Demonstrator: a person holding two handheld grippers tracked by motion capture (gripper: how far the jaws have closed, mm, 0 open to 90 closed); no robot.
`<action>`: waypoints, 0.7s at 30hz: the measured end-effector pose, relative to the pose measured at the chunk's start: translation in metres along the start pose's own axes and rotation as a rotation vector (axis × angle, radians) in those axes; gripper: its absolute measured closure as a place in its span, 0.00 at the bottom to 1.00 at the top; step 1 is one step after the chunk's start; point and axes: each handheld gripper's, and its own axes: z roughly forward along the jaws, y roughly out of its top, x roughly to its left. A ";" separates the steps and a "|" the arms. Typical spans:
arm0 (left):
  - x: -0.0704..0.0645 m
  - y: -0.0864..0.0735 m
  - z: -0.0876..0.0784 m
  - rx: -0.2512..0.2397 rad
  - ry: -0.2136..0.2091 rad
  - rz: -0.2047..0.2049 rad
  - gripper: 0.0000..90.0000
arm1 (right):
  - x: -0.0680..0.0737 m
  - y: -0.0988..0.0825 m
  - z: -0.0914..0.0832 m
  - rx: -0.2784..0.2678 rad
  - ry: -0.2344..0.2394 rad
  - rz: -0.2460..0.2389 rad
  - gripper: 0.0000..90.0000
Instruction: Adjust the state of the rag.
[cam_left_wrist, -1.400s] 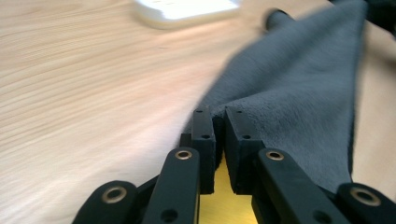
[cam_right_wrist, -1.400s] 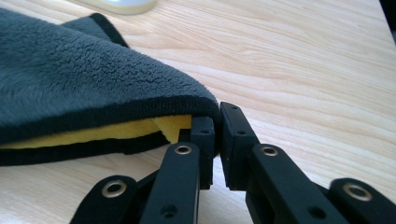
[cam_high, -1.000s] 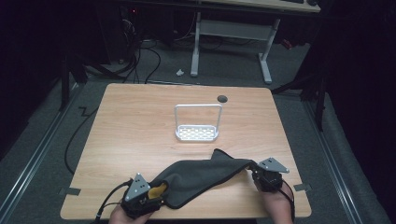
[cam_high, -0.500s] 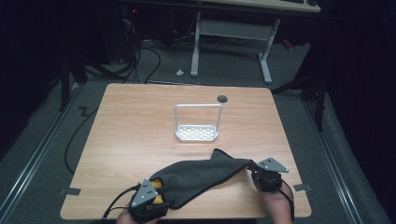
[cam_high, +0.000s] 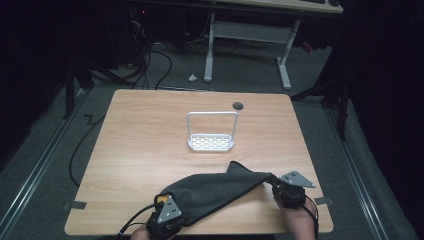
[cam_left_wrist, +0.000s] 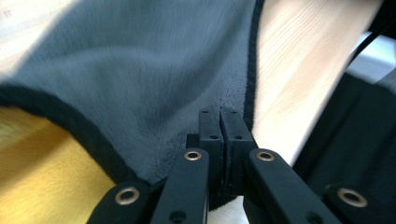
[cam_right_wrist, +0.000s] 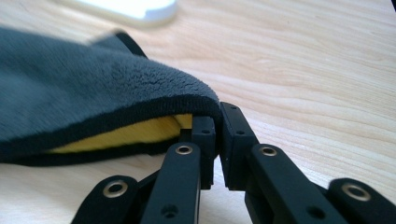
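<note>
The dark grey plush cloth with black piping and a yellow underside is lying along the near edge of the light wooden table, stretching between the two sets of jaws. The left gripper, a black two-jaw tool with a grey three-cornered plate on top, is sitting at the cloth's near left corner; in the left gripper view its jaws have just been closing and are now pressing together on the grey pile just inside the piped edge, with the fabric spreading up and away from their tips and the yellow side showing off to their left. The right gripper, a matching black tool, is holding the cloth's right corner; in the right gripper view its jaws are pinching the piped hem at their tips, the grey face draping away to their left and a sliver of yellow lining peeking out just under the hem beside the left jaw. The cloth is sagging slightly between the two grips, with one corner folding up towards the middle of the table. Beyond both sets of jaws, well apart from the cloth, a small white perforated tray with a tall wire loop handle is standing upright, and a dark round hole is sitting in the tabletop behind it.
</note>
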 end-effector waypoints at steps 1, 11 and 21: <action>-0.001 0.005 -0.009 -0.024 -0.002 0.001 0.99 | 0.002 0.001 -0.007 -0.018 0.002 -0.009 0.96; 0.105 0.044 -0.044 -0.181 0.181 -0.148 0.99 | 0.009 0.057 0.011 -0.093 0.036 -0.048 0.93; 0.172 0.034 -0.007 -0.059 0.361 -0.286 0.79 | 0.011 0.113 0.071 -0.003 0.021 -0.072 0.67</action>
